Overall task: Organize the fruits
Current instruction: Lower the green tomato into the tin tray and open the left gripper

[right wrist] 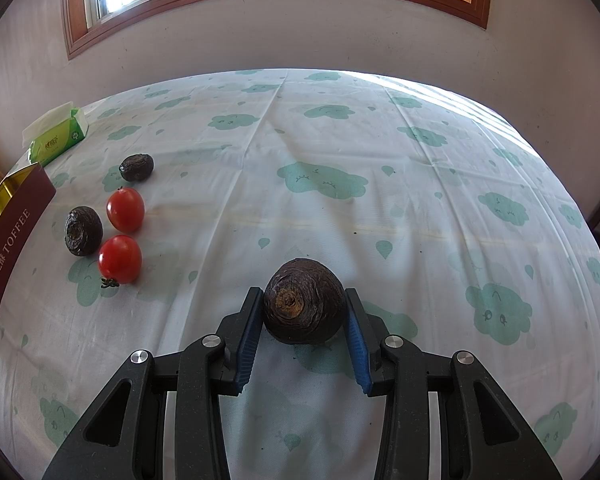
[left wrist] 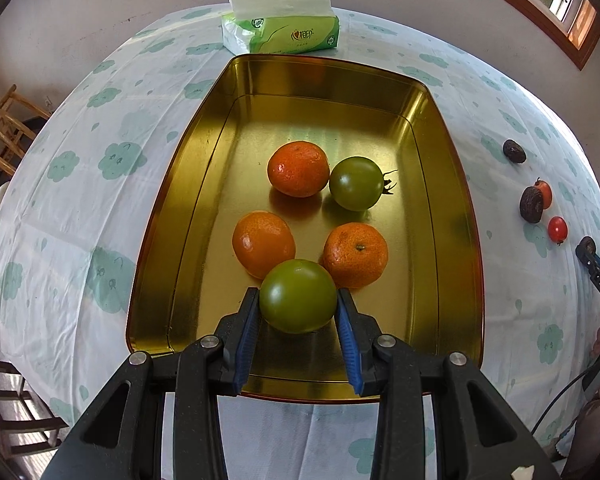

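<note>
My two grippers each hold a fruit.

My left gripper [left wrist: 298,306] squeezes a green tomato [left wrist: 298,296] over the tin [left wrist: 160,240]; dropped, it bumps the oranges [left wrist: 355,254] just ahead. My right gripper [right wrist: 305,312] pinches a brown fruit [right wrist: 304,300]; it could slip.

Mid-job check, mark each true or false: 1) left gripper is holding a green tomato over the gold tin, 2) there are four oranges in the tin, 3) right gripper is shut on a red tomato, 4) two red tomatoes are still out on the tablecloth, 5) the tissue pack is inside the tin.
1) True. The left gripper is shut on a green tomato over the gold tin.
2) False. Three oranges lie in the tin, with a second green tomato.
3) False. The right gripper is shut on a dark brown wrinkled fruit.
4) True. Two red tomatoes lie on the tablecloth beside two more dark fruits.
5) False. The tissue pack sits on the cloth beyond the tin's far end.
</note>
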Tool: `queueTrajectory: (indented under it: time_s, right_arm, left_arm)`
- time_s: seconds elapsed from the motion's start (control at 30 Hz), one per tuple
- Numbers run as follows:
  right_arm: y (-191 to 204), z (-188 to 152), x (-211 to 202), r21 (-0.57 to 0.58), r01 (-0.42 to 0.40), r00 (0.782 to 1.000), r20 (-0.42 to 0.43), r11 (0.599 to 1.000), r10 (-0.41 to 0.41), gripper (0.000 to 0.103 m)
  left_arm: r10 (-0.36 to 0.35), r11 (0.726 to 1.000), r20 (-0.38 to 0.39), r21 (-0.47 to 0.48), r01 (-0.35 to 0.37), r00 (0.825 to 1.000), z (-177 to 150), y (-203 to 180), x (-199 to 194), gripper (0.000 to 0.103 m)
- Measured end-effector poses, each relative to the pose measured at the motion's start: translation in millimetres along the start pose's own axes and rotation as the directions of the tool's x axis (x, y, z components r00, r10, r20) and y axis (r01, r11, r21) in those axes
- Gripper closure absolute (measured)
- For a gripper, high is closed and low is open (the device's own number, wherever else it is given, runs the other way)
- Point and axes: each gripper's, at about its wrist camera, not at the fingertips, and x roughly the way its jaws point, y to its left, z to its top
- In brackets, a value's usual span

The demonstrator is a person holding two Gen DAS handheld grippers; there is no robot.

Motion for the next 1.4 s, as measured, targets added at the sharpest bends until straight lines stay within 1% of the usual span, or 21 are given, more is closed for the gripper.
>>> queueTrajectory:
  time_s: [0.57, 1.03, 1.17, 1.4]
  right_arm:
    - [-0.1, -0.1, 0.5, -0.001, 0.001, 1.000, 0.000, 1.000, -0.001, 0.062]
    - [0.2, -0.1, 0.6, -0.001, 0.002, 1.000, 0.000, 1.000, -0.002, 0.062]
    - [0.3, -0.1, 0.6, -0.001, 0.002, 1.000, 0.000, 1.000, -0.002, 0.062]
    - [0.3, -0.1, 0.5, -0.002, 0.003, 1.000, 0.000, 1.000, -0.003, 0.062]
  left_arm:
    - [0.050, 0.999, -0.005, -0.021, -0.050, 0.999, 4.1, 16.3, 11.3, 0.070]
    - [0.058, 0.998, 0.000, -0.023, -0.058, 0.998, 4.0, 16.4, 11.1, 0.068]
    - [0.063, 0.998, 0.003, -0.010, -0.063, 0.998, 3.4, 15.5, 10.6, 0.068]
    - [0.051, 0.999, 0.010, -0.019, -0.051, 0.999, 2.2, 15.8, 8.4, 0.067]
